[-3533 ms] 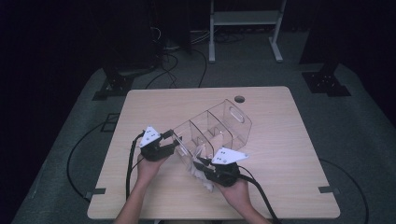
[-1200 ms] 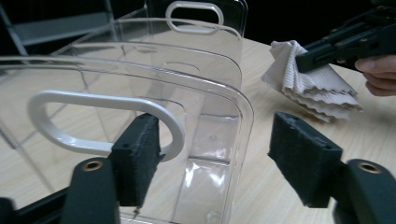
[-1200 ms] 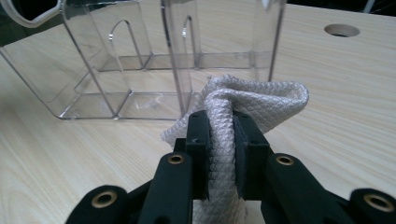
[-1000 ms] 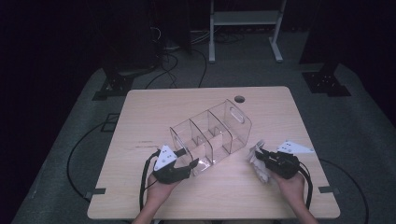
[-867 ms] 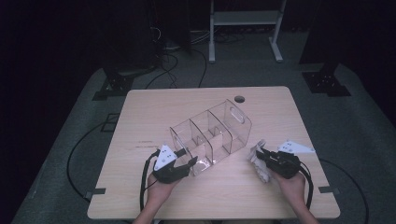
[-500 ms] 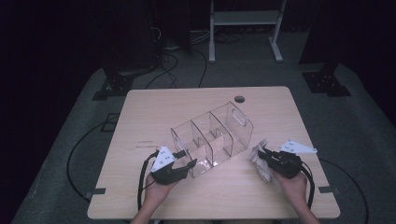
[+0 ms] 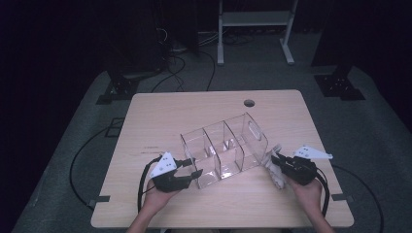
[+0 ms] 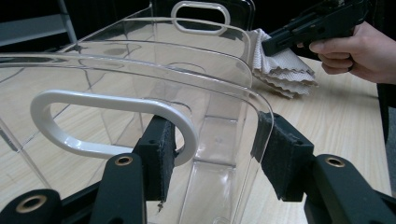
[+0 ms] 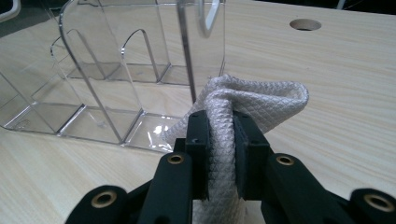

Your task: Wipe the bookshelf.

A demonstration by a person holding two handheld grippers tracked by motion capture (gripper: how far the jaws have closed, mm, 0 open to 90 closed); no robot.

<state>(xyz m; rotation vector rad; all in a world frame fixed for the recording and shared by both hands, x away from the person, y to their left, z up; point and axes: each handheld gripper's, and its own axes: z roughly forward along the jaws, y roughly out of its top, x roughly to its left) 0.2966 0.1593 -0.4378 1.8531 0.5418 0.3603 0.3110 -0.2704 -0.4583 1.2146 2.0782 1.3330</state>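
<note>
A clear acrylic organizer [image 7: 223, 150] with three compartments and a handle slot at each end stands slantwise in the middle of the table. My left gripper [image 7: 193, 171] is at its near left end. It is open, and the jaws straddle the corner of the end wall [image 8: 140, 60] beside the white-rimmed handle slot. My right gripper [image 7: 274, 159] is shut on a folded white waffle cloth [image 9: 261, 102]. It holds the cloth [image 7: 272, 167] against the organizer's right end [image 9: 116, 70]. The left gripper view has the cloth [image 8: 280, 65] and the right gripper [image 8: 275, 44] beyond the organizer.
The wooden table [image 7: 170, 121] has a round cable hole [image 7: 249, 103] near its far edge. A white metal rack [image 7: 252, 19] and cables lie on the dark floor behind. Bare tabletop surrounds the organizer on all sides.
Since 3.5 s ago my right gripper has carried the cloth from the organizer's front to its right end. The left gripper has moved to the near left end. Little has changed in the last half second.
</note>
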